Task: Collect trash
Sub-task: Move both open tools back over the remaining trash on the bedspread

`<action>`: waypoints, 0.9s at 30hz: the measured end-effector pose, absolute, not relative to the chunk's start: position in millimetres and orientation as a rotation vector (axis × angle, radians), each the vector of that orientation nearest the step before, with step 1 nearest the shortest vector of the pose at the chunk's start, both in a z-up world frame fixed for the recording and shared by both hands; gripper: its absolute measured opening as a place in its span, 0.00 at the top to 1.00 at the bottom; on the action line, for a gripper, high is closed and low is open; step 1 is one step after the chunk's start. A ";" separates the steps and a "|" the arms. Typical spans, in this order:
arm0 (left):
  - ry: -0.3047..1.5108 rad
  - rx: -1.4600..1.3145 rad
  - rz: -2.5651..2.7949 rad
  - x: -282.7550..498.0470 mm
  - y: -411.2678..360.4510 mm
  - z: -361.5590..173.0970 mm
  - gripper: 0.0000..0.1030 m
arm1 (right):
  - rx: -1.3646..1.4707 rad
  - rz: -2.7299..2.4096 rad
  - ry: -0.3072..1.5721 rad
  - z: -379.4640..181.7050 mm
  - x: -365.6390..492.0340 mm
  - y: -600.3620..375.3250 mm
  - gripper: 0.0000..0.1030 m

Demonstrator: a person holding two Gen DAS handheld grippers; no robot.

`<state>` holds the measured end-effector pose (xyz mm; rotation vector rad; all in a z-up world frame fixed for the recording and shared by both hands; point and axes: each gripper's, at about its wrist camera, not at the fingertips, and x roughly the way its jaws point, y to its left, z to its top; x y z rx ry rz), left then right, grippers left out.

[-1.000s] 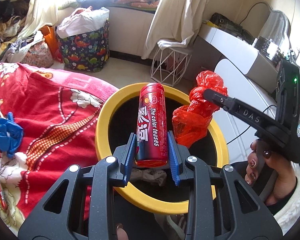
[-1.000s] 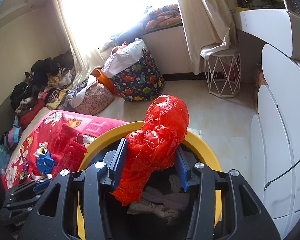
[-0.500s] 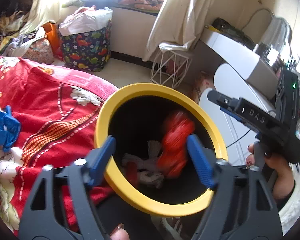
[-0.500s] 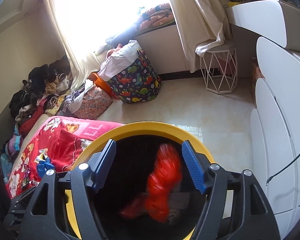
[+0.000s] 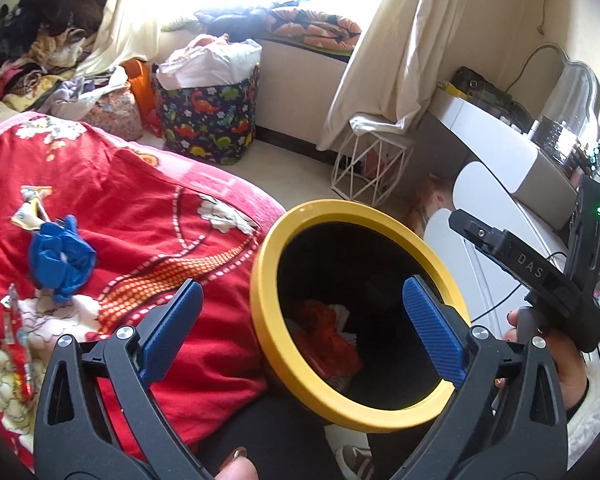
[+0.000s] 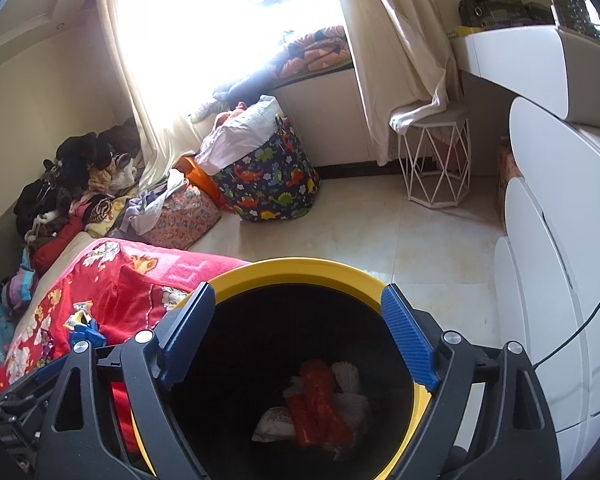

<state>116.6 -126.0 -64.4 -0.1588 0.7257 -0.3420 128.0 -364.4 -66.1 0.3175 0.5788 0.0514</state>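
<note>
A black trash bin with a yellow rim [image 5: 296, 216] [image 6: 296, 266] stands beside the bed. Inside lie a red plastic bag [image 5: 326, 338] [image 6: 318, 408] and white crumpled paper [image 6: 346, 374]. My left gripper [image 5: 302, 330] is open and empty, held over the bin's left edge. My right gripper [image 6: 296, 340] is open and empty right above the bin mouth; its body shows in the left wrist view [image 5: 540, 276]. A crumpled blue bag [image 5: 60, 258] [image 6: 86, 334] and a red wrapper [image 5: 20, 350] lie on the red blanket.
The red flowered blanket [image 5: 140, 208] covers the bed on the left. A dinosaur-print basket [image 5: 208, 120] [image 6: 268, 176], a white wire stool [image 5: 370, 164] [image 6: 436, 160] and white drawers [image 6: 560, 280] stand around the tiled floor. Clothes are piled far left [image 6: 72, 184].
Both grippers opened. The red can fell from the left and the red bag from the right into the bin. The left gripper then swung left toward the bed.
</note>
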 end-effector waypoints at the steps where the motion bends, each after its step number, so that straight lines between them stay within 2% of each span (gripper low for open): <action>1: 0.721 -0.159 -0.336 116.2 -125.6 -63.4 0.11 | 0.313 0.053 0.574 -65.0 128.6 -362.5 0.20; 27: 0.575 -0.186 -0.143 104.0 -39.2 -33.8 0.11 | 0.202 0.193 0.454 -37.8 108.5 -286.0 0.15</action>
